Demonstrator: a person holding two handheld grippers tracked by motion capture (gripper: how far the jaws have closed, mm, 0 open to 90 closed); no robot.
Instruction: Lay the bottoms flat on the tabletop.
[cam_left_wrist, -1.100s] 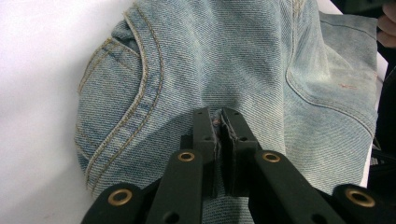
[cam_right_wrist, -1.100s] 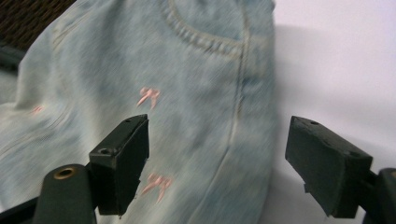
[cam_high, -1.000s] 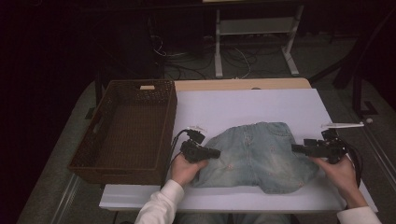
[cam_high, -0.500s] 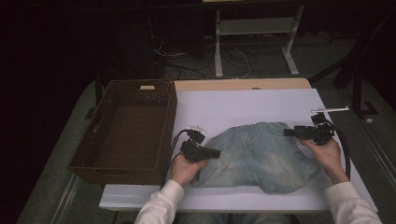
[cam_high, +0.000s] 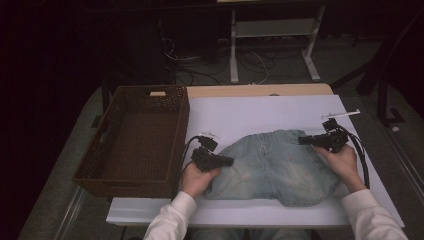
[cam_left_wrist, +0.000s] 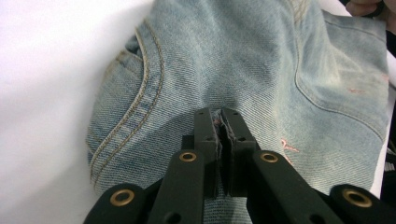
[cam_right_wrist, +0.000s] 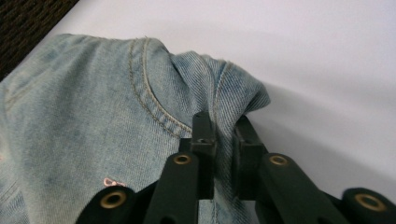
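Note:
A pair of light-blue denim shorts (cam_high: 272, 167) lies crumpled on the white table sheet (cam_high: 260, 112), near the front. My left gripper (cam_high: 230, 161) is at the garment's left edge; in the left gripper view its jaws are shut on a pinch of denim (cam_left_wrist: 219, 122) beside a curved pocket seam. My right gripper (cam_high: 301, 140) is at the garment's far right corner. In the right gripper view its jaws are shut on a raised fold of the denim (cam_right_wrist: 219, 112) by a stitched seam, lifted slightly off the sheet.
A dark woven basket (cam_high: 135, 142) stands on the left side of the table, close to my left hand. White sheet lies bare behind the shorts. A table frame and cables (cam_high: 270, 55) sit on the floor beyond.
My right gripper has moved up-table and leftwards, dragging the right corner of the shorts with it. The left gripper has stayed put.

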